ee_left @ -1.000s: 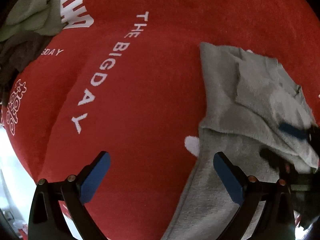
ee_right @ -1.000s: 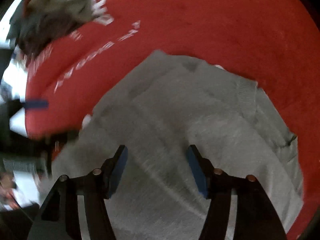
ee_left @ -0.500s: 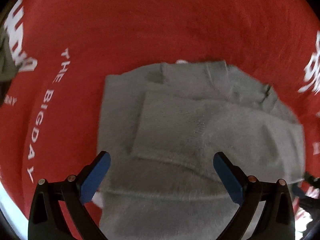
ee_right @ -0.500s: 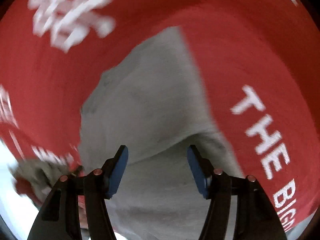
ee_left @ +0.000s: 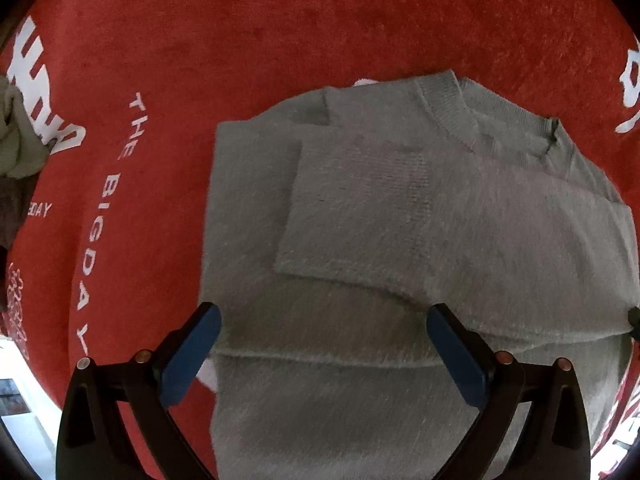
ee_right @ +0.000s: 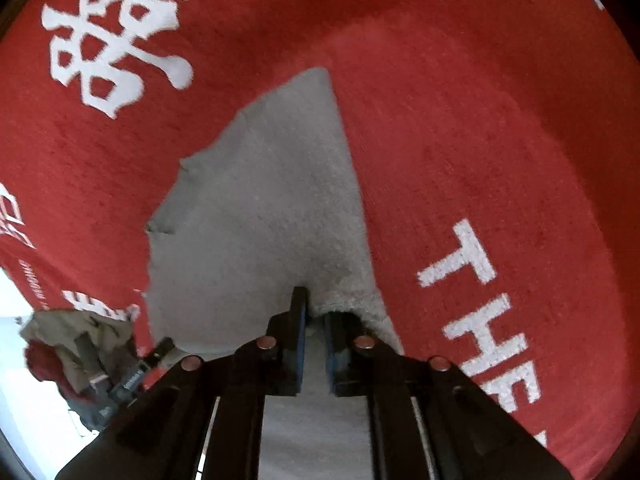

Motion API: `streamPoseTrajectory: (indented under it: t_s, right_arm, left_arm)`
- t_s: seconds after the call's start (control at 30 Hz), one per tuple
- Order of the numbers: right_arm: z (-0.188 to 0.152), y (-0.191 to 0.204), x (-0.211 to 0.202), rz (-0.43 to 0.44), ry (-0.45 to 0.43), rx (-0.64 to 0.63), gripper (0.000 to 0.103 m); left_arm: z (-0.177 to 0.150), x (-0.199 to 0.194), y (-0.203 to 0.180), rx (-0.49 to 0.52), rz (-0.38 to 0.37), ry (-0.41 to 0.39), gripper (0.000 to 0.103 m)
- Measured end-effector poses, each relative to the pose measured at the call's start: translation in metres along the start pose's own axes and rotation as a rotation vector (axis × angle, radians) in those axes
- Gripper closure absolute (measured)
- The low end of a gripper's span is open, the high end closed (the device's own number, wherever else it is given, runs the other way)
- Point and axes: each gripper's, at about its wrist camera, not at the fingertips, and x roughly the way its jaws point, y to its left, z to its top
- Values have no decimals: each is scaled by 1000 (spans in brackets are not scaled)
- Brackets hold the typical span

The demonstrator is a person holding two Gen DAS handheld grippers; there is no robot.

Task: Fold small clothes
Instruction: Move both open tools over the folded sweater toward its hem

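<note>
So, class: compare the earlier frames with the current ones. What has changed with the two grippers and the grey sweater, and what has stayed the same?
The right gripper swung across to the grey sweater's edge, and its jaws have just been closing, now pinching a fold of the knit. The left gripper moved from over the red cloth to above the sweater. Unchanged: the left jaws are wide open, holding nothing; the sweater lies with its sleeve folded across.
</note>
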Motion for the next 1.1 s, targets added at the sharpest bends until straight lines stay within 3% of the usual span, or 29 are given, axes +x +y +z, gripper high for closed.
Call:
streamPoseTrajectory:
  t_s: [0.13,0.23,0.33,0.4,0.47,0.53,0.57,0.63,0.9,0.93,1.0,1.03,1.1]
  right_arm:
    - [-8,7,-10,-3,18,-19,58]
    - [-18,11,-24,-9,29,-53,57]
    - [-28,17,-21,11,45,-48,57]
    - [-33,20,-18,21,51,-46,57]
    - [-37,24,-11,26,57,-53,57]
    - [-40,28,-6,34,68,-59,57]
    - [-42,29,-6,36,73,-62,57]
    - [-44,33,-4,35,80,-73,57]
    - [-31,27,-1,-36,55,-58,57]
    - [-29,25,-3,-51,51,-52,57]
    - [-26,22,-4,-62,48,-52,57]
    - [-27,22,-5,-69,50,-59,57]
    - [-29,23,-7,-78,57,-74,57]
  left_arm:
    - [0,-5,14,-13,-33,0,0]
    - [11,-6,24,-22,-86,-17,0]
    - [27,-1,31,-37,-205,-23,0]
    - [34,4,31,-32,-245,-16,4]
    - [39,15,30,-13,-256,18,35]
    - [38,19,25,-2,-238,43,52]
    - [37,17,26,14,-220,28,68]
    - [34,11,28,18,-258,33,86]
    - [14,3,28,70,-179,-1,85]
    - [12,0,27,69,-164,-11,79]
    - [9,-5,28,60,-110,-22,42]
    - [5,-9,28,55,-93,-34,16]
    - [0,-15,30,53,-67,-47,13]
